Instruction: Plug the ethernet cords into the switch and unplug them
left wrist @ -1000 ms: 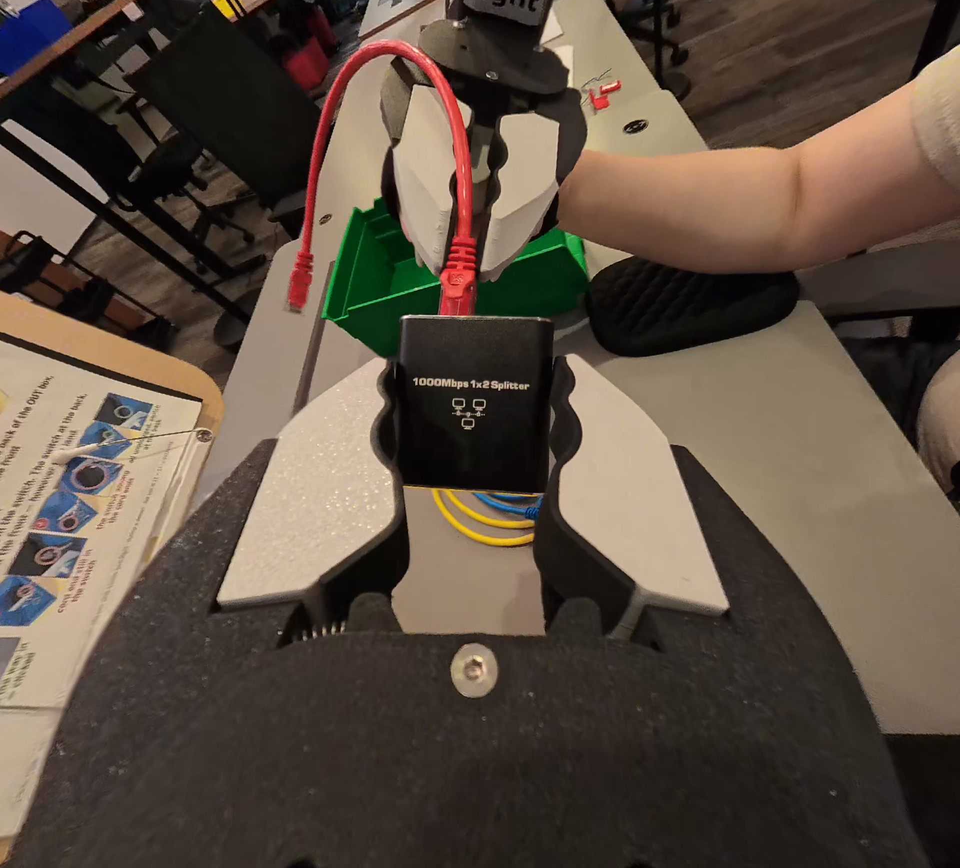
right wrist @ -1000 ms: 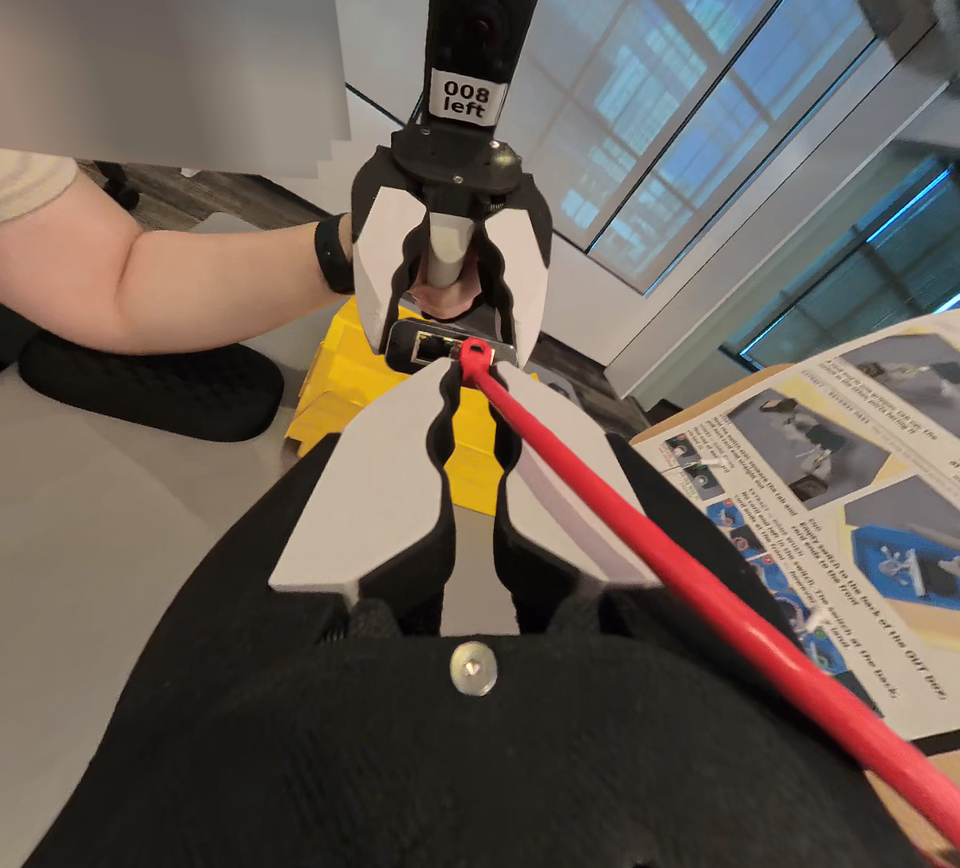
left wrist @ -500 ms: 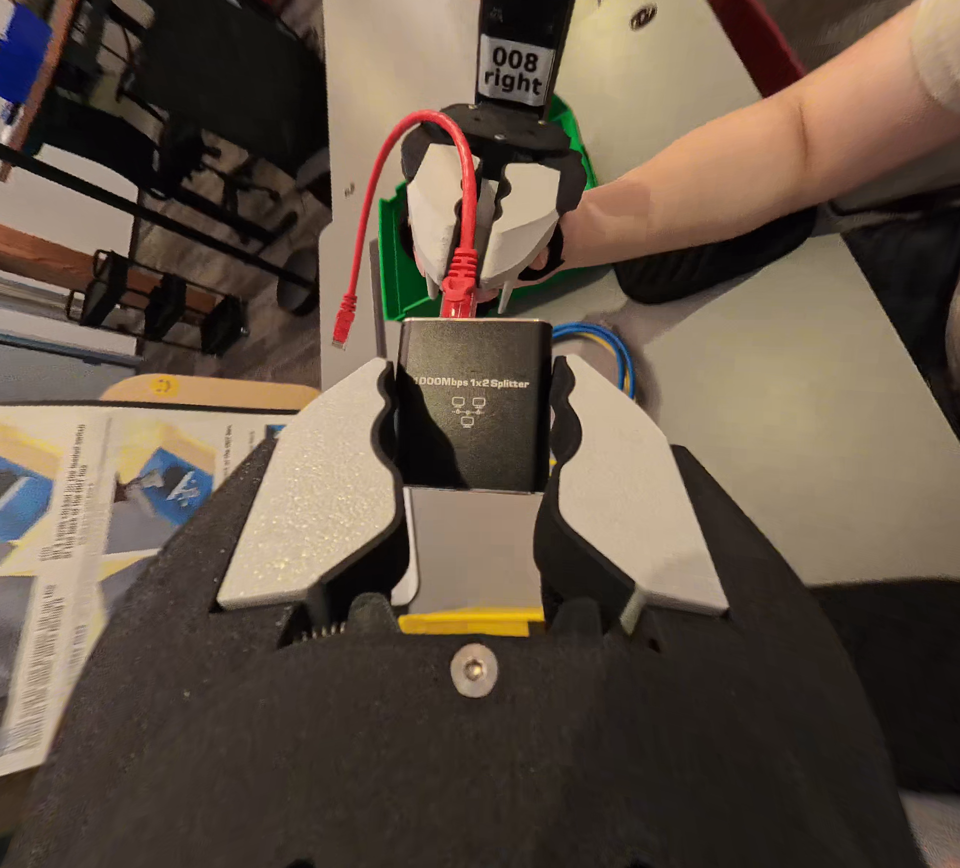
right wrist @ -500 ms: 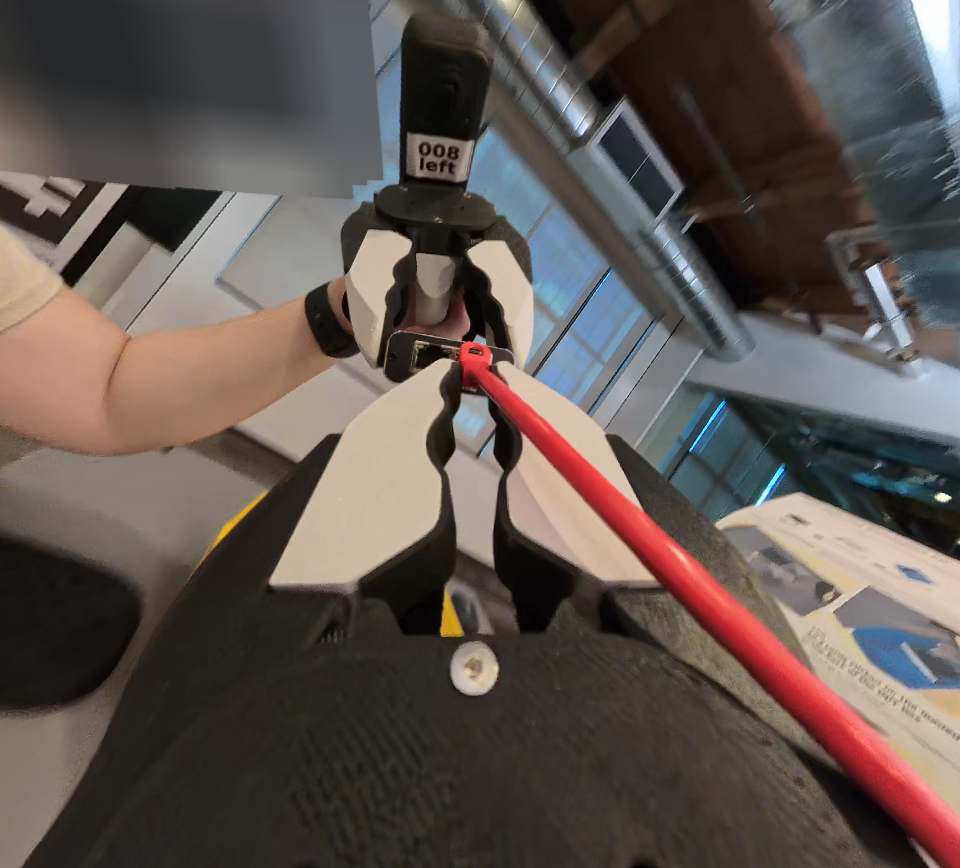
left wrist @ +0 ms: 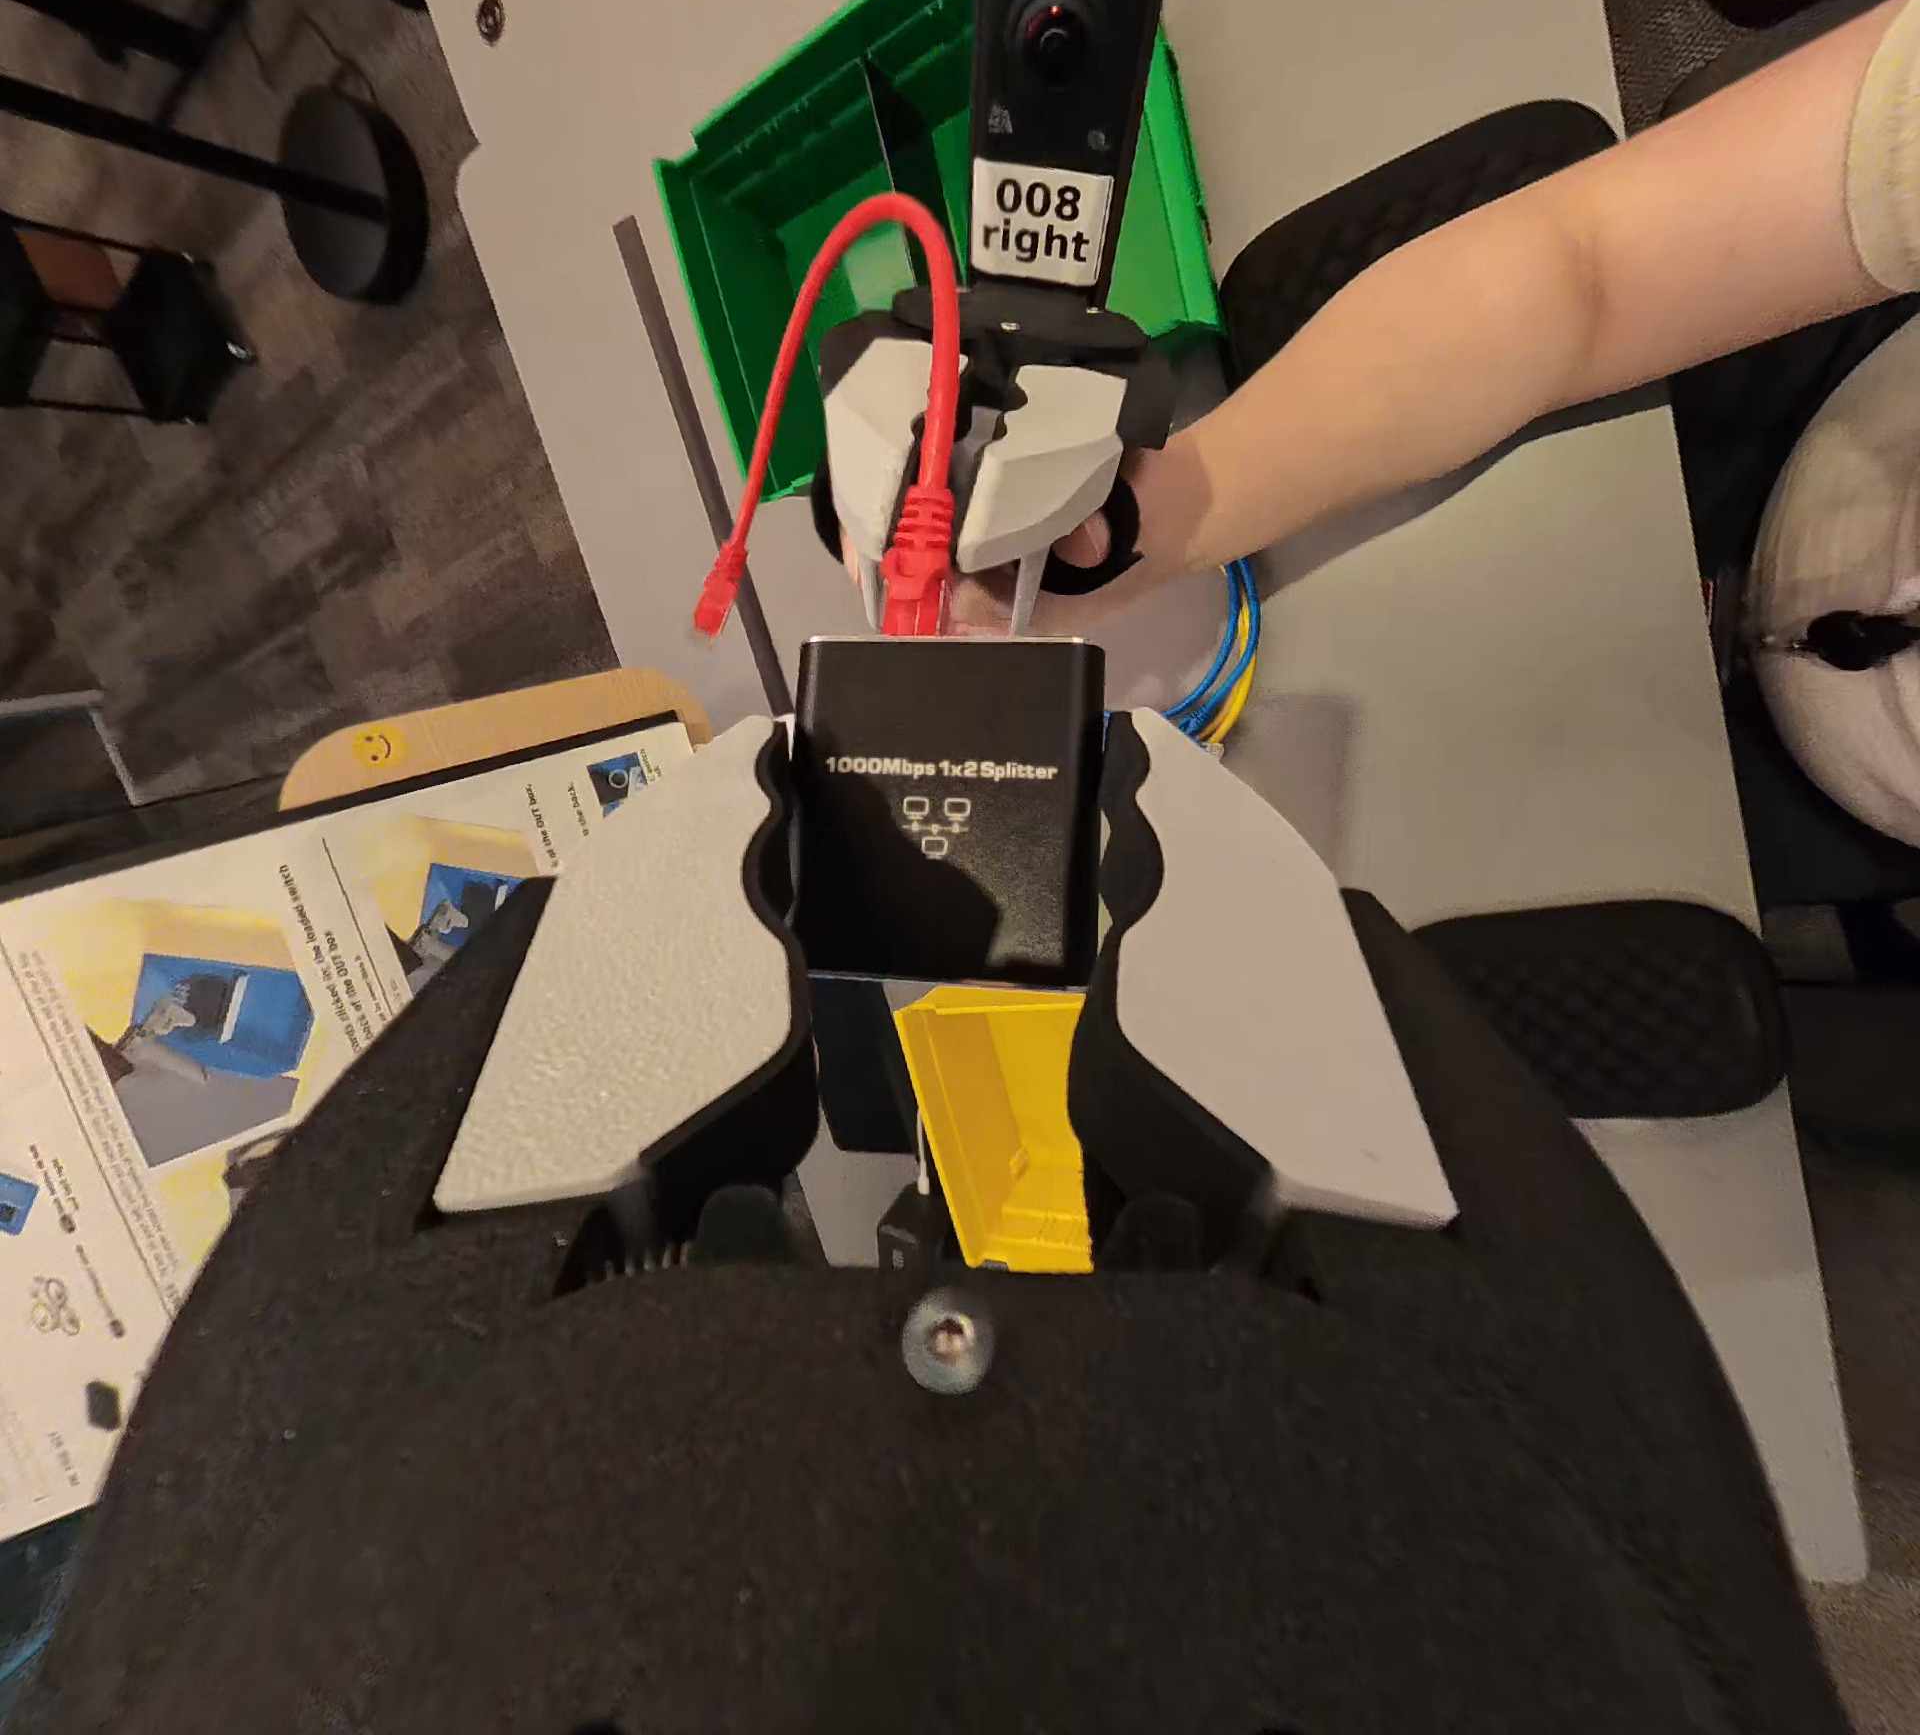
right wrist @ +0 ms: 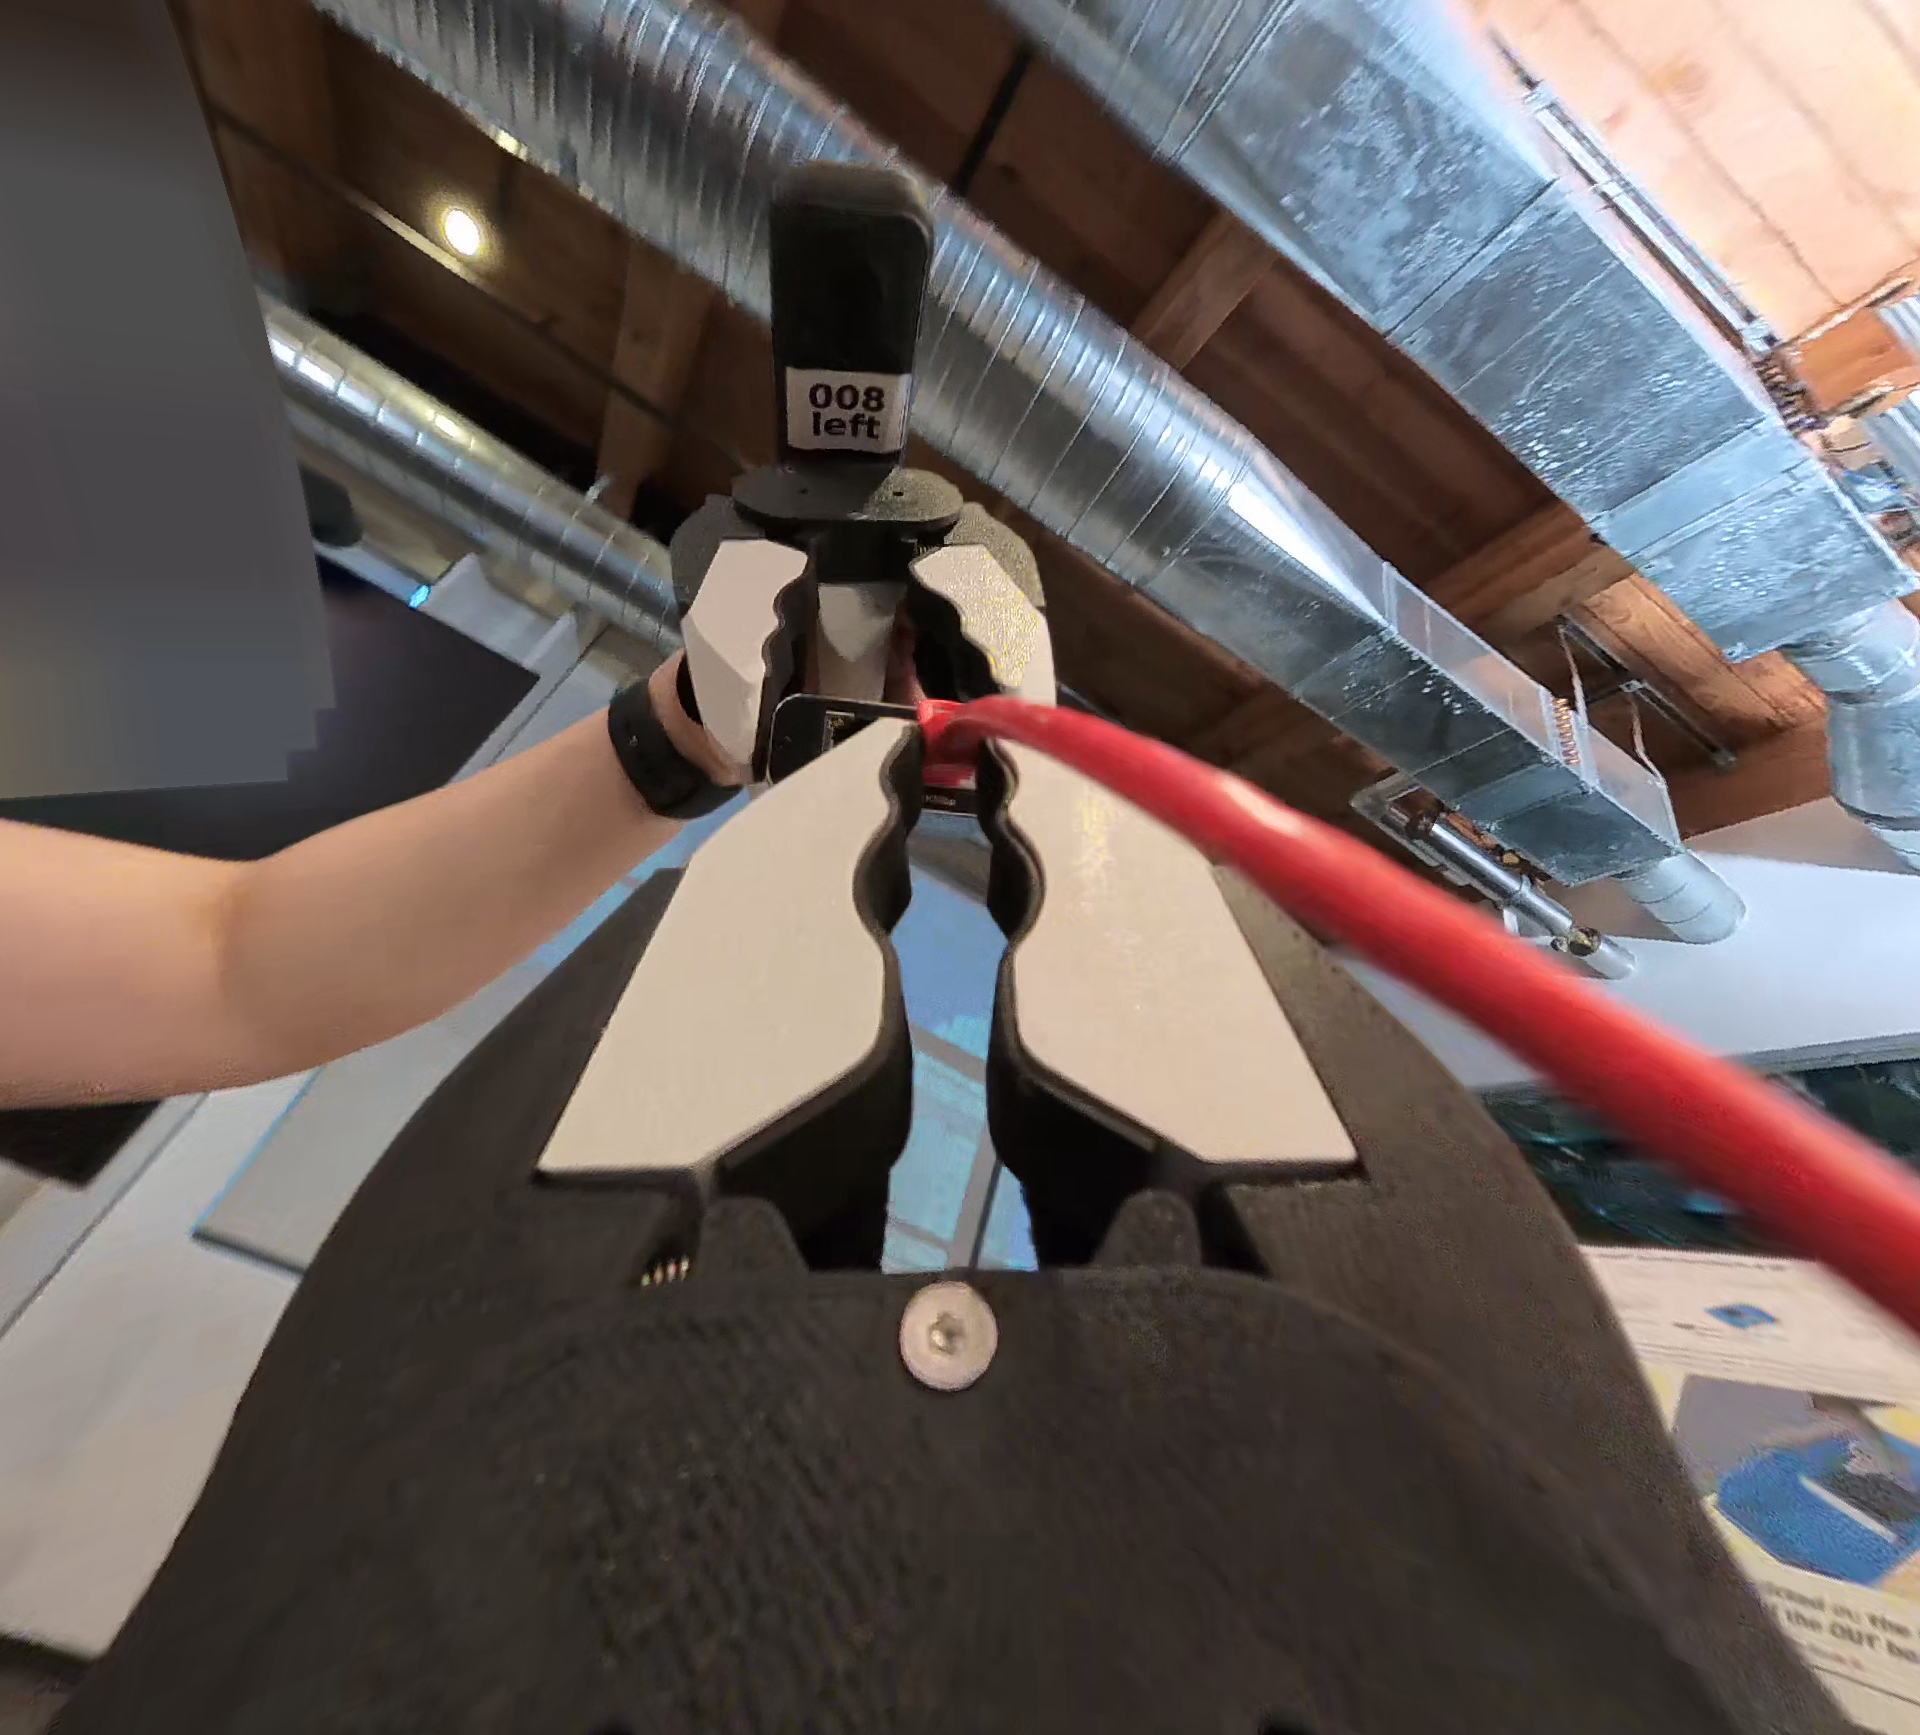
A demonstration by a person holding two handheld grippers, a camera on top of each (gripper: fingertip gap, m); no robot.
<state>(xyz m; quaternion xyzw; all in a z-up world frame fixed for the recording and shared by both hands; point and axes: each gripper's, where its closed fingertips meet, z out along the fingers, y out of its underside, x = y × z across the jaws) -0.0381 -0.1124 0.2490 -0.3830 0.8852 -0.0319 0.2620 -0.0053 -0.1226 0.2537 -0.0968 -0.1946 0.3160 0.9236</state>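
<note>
Holding the black switch (left wrist: 943, 812) clamped between both pads of our left gripper (left wrist: 943, 740), we keep it raised above the grey table (left wrist: 1455, 698). Our right gripper (right wrist: 943, 755) pinches the red cord's plug (left wrist: 914, 558) in narrow jaws, right at the switch's port face, while the red cord (right wrist: 1455, 947) loops away, its free end dangling.

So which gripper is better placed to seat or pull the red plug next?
Right. The right gripper pinches the red plug at the switch's port edge, while the left gripper clamps the black switch as the brace.
</note>
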